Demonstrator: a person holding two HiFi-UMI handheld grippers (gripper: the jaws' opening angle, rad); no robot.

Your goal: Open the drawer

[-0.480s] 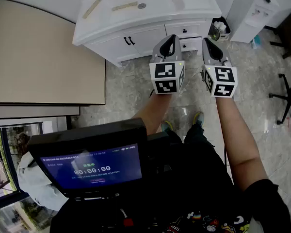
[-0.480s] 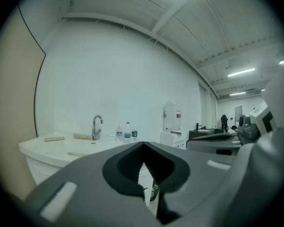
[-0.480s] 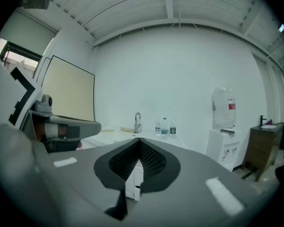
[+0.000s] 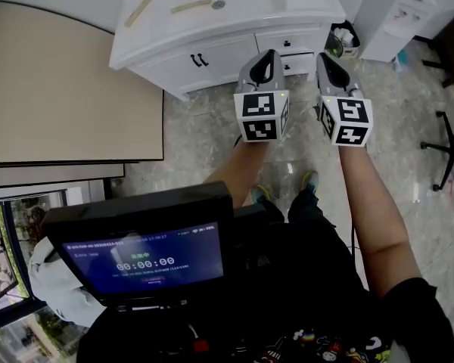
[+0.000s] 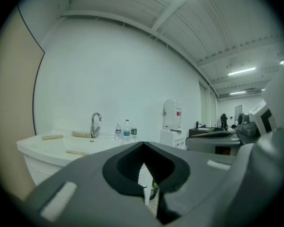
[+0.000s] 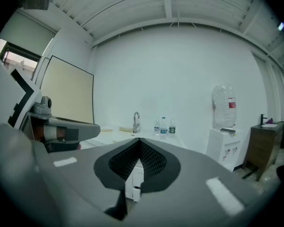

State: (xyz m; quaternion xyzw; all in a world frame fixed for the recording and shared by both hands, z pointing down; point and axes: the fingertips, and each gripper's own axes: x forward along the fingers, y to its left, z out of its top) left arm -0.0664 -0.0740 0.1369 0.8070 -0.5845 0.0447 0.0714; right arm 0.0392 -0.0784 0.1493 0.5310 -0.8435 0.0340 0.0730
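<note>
Legibly, "00:00:00" on screen (image 4: 144, 265); left gripper (image 4: 269, 55), right gripper (image 4: 324, 59) before drawer (image 4: 301, 46), jaws together.

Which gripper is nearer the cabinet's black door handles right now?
Left. The left gripper is just right of the door handles; the right gripper is farther right, past the drawers.

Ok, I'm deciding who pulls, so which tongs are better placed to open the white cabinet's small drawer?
Probably the right tongs: the small white drawers sit straight ahead between them. The left tongs aim past the end of the white cabinet.
</note>
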